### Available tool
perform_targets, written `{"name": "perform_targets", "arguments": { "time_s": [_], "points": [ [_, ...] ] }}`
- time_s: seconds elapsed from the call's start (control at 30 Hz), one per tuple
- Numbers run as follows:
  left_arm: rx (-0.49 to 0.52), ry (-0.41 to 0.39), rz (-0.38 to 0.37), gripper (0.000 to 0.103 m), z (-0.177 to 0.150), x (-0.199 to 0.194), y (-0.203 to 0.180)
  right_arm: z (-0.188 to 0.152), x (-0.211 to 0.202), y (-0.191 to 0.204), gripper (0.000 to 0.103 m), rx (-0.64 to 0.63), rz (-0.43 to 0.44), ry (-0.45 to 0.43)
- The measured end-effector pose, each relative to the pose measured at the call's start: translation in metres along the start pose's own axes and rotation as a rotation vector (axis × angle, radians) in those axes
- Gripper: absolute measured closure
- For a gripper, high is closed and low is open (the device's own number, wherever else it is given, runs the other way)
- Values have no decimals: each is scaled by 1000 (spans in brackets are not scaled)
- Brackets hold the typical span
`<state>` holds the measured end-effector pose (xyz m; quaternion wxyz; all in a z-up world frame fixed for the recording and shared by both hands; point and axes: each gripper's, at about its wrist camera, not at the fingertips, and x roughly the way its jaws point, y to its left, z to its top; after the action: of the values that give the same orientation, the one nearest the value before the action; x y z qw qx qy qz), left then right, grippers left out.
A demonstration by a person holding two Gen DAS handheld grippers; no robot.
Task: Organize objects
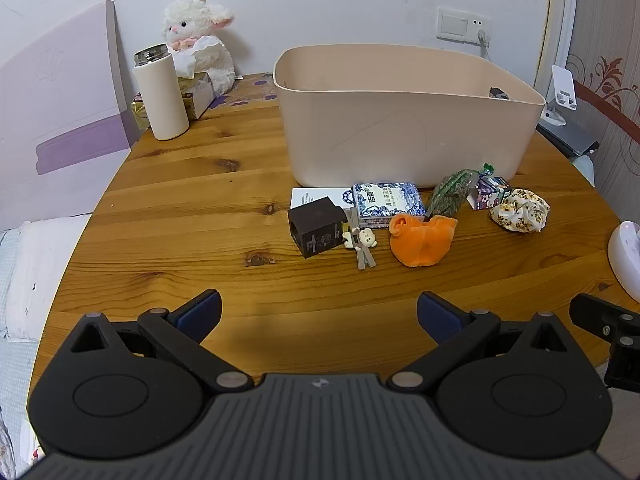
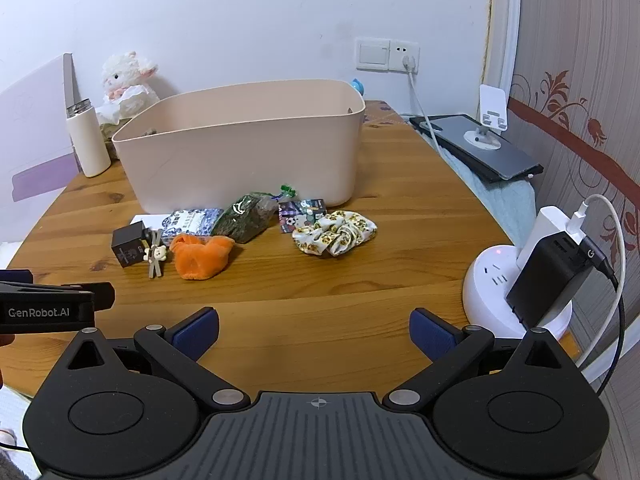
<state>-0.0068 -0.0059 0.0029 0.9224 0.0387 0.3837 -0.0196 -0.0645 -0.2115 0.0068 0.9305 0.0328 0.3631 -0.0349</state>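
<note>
Two grippers: both hover low over the near edge of the wooden table, neither touching anything.
Left gripper: blue-padded fingers spread wide, nothing between them.
Right gripper: fingers likewise spread wide and empty; the left tool's black body shows at this view's left edge.
Far left: a cream flask stands upright near the table's far left edge, with a white plush lamb behind it against the wall.
Bin: a beige plastic bin sits on the far middle of the table; the small objects lie in a row just near of its front wall.
Row, leftmost: a dark cube-shaped box rests on the table, with a white flat box behind it.
Next right: a small clip with a cream bear lies just beside the cube.
Behind the clip: a blue-and-white patterned pack lies flat, overlapping the white box.
Middle: an orange plush piece sits nearest in the row, touching the pack's right corner.
Right of it: a clear bag of green-brown leaves leans toward the bin.
Further right: a small purple printed carton lies beside the bag.
Row, rightmost: a cream floral scrunchie lies just beside the carton.
Far right: a round white power hub holds a black charger at the table's right edge.
</note>
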Motion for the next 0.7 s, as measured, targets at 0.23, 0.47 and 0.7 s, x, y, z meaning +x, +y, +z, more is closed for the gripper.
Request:
{"name": "perform_targets", "arguments": {
  "time_s": [0.23,0.47,0.7],
  "points": [
    [10,-12,5,0,-2,0,0,-1,-1,0,0,-2,-3,-2],
    [22,-6,0,0,-3,0,-4,0,0,0,0,-8,-1,5],
    [19,3,-2,0,-2,3,-4,0,2,0,0,-8,1,10]
  ]
}}
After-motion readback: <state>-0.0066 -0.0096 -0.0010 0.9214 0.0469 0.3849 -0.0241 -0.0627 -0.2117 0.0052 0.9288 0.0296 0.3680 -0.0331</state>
